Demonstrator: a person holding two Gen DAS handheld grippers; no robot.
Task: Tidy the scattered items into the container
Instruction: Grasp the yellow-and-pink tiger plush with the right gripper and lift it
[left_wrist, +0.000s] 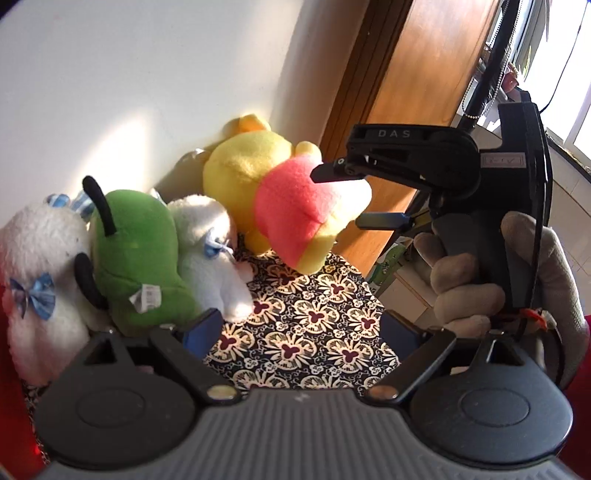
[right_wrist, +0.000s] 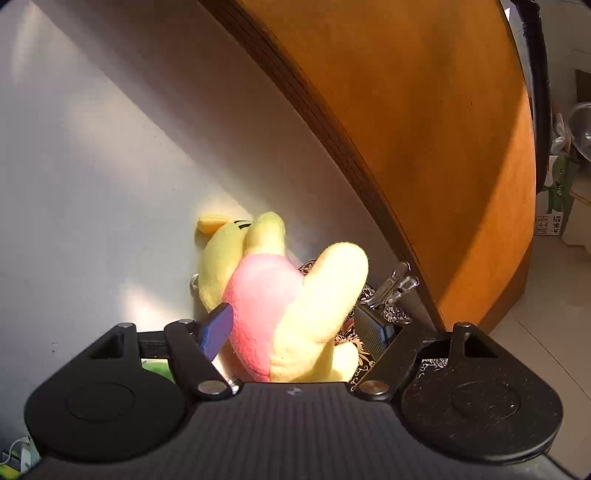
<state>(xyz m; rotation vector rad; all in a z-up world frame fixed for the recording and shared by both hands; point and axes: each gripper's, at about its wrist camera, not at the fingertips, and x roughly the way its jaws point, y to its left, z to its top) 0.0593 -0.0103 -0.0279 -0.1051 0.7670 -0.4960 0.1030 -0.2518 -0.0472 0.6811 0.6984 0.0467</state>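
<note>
**Against the wall, right gripper straddling the yellow bear**

In the corner where the pale wall (left_wrist: 129, 74) meets the wooden door (left_wrist: 406, 74), plush toys are sitting in a row on a patterned cloth (left_wrist: 314, 325).

- Yellow plush bear in a pink top (left_wrist: 280, 195): leaning against the wall at the row's door end, probably propped there by its own bulk.
- Green plush (left_wrist: 136, 251), between two white plush toys (left_wrist: 37, 266) (left_wrist: 214, 251): pressing together, each supporting its neighbour.
- Right gripper (right_wrist: 295, 328): spread wide, fingers lying either side of the bear's body; whether the pads are pressing it yet is hard to tell. It is reaching in from the door side, held by a gloved hand (left_wrist: 480, 280).
- Left gripper (left_wrist: 299, 328): wide open, holding nothing, hovering over bare cloth in front of the row.
- Metal clip (right_wrist: 395, 284): fastened near the cloth's edge beside the door.
- Container: not showing in either view.

Room for moving: wall behind and door alongside are closing off two sides, so lifting up and back towards the cameras looks the freest path. The cloth's edge is falling away near the door.
</note>
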